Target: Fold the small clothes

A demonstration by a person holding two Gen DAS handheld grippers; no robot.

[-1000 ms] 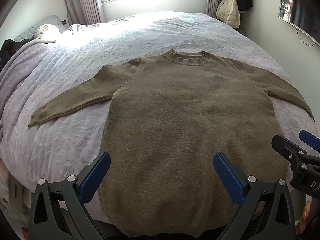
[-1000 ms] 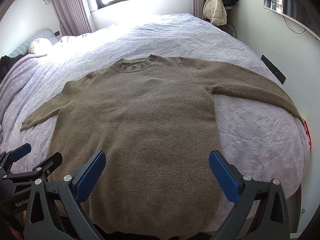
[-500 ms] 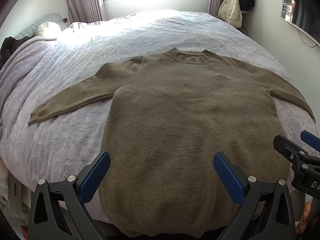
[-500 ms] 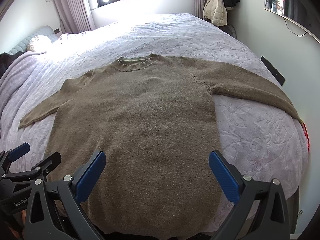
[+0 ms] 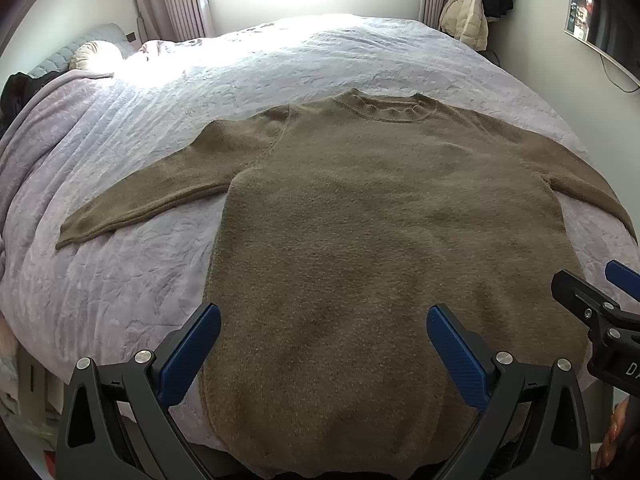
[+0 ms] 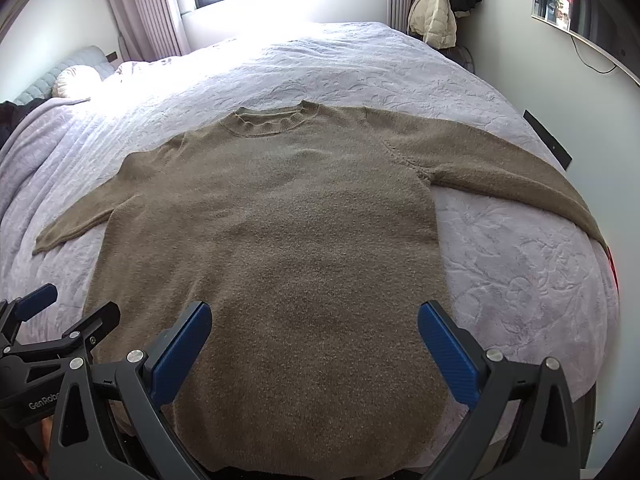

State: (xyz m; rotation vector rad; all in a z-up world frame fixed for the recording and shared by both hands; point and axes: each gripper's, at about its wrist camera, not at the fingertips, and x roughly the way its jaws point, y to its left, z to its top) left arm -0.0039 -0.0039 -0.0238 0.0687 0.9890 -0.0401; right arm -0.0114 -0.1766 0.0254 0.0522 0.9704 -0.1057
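On the lilac quilted bed (image 5: pixel 120 280), an olive knit sweater (image 5: pixel 380 240) is laid flat, sleeves spread, hem nearest. Left gripper (image 5: pixel 324 332) and right gripper (image 6: pixel 314 328) are held above the hem, fingers spread wide, nothing gripped. A sleeve cuff is best pinched first and folded across the body.

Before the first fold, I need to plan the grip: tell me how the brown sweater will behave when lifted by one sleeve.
The sweater looks like thick fuzzy knit lying limp on the bedspread, so it will probably sag and drape, not hold shape. Its long sleeve would likely stretch and trail. The fuzzy surface should grip the open left gripper rather than slip.
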